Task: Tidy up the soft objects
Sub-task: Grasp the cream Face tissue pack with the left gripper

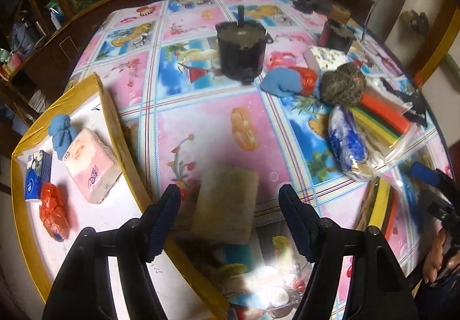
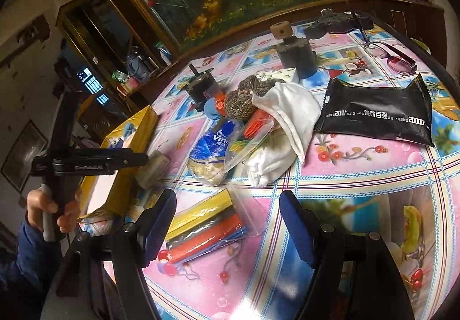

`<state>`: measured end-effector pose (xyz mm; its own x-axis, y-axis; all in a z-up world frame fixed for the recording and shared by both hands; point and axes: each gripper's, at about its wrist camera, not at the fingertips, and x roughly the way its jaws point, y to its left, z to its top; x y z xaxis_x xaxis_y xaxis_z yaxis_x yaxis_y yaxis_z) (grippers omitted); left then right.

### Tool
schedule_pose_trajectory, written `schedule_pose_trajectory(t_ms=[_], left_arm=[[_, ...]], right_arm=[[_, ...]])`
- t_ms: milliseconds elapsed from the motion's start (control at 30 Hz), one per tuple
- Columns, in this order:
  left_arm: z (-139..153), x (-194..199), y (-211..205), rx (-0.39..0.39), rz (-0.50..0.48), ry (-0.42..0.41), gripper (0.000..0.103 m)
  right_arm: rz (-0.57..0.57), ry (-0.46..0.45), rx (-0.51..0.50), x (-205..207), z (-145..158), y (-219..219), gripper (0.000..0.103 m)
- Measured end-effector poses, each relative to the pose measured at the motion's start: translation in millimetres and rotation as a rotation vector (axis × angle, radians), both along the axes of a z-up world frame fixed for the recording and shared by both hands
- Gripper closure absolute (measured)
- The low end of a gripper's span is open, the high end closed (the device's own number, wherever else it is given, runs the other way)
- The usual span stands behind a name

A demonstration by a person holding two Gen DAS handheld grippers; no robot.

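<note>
The left tool (image 1: 230, 205) is held with its jaws apart and nothing gripped; a pale sponge (image 1: 227, 205) is seen lying flat on the table (image 1: 201, 118) directly below and between the fingers, just beside the yellow-edged box (image 1: 112, 118), its long axis running away from the tool and roughly along the box wall. Whether the pads touch it cannot be told. The next move is judged to be a descent onto this sponge, which the left hand is nearer to.

The right tool (image 2: 230, 222) is also open and empty, its jaws standing wide above a clear bag of coloured sticks (image 2: 207, 233), which lies slanted between the fingers, on the far side of the sponge from the box.

Inside the box four things are counted: one blue cloth (image 1: 61, 130), one pink tissue pack (image 1: 92, 164), one blue tissue pack (image 1: 36, 173) and one red bag (image 1: 53, 210). Beyond the box, on the table, a pile is left: one yarn ball (image 1: 342, 84), one blue-white pack (image 1: 348, 141), one white cloth (image 2: 287, 118), one black packet (image 2: 376, 112) and two dark pots (image 1: 240, 52).
</note>
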<state>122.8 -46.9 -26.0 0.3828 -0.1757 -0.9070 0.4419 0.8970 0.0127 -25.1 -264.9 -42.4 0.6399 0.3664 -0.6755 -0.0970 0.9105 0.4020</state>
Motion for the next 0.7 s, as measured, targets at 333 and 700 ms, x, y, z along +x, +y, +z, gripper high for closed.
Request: schedule_pose_trajectory(t_ms=[333,700], left_arm=[[-24,-2,-12,0.038,-0.028,0.062,0.053],[-23,-69,-37,-0.041,-0.072,-0.021,0.06]], right_arm=[[-0.003,-0.012,0.012,-3,1,-3,0.025],[-0.011,0.001,-0.03,-2,0,0,0.023]])
